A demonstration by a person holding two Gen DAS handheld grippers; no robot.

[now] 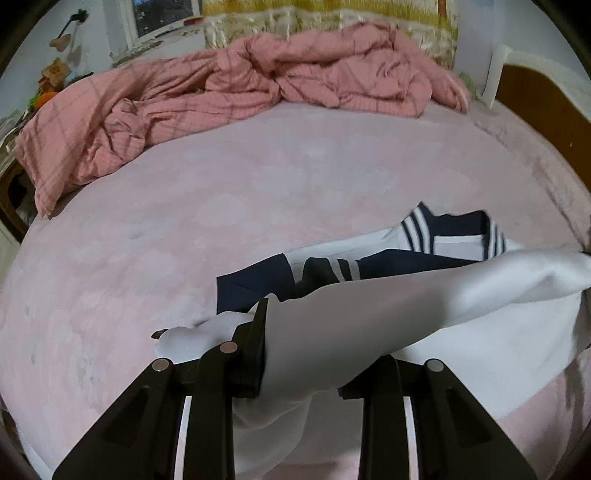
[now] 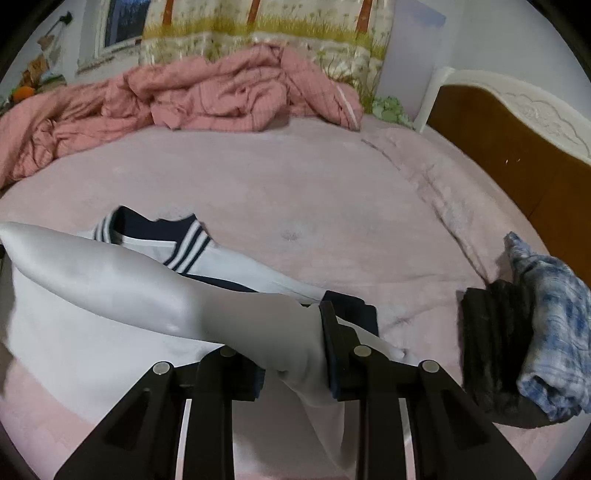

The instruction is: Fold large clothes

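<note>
White cloth fills the near field of both wrist views: each gripper pinches a bunch of the same garment. Left gripper (image 1: pixel 295 354) has its jaws pressed onto a thick fold of the white top (image 1: pixel 388 306), fabric bulging out on both sides of the pads and hanging down between the black fingers. Right gripper (image 2: pixel 295 350) likewise clamps the top (image 2: pixel 122 280), with a taut white roll stretched from its pads toward the left edge of that view. Between the two grips the hem edge is lifted off the bed; the rest of the top lies on the pink sheet (image 1: pixel 147 229) just ahead of the fingers. Navy collar (image 1: pixel 454 229) with white stripes lies flat at the far end of the garment, facing the duvet; a navy cuff (image 2: pixel 354 306) sits just beside the right pads. To the right, near the bed edge, a blue-white cloth (image 2: pixel 554 332) rests on a dark folded item (image 2: pixel 491 354), apart from the top. Farther back, a crumpled pink duvet (image 1: pixel 258 81) runs across the bed. Beyond it: curtain (image 2: pixel 258 33), window (image 1: pixel 162 14), headboard (image 2: pixel 517 147).
</note>
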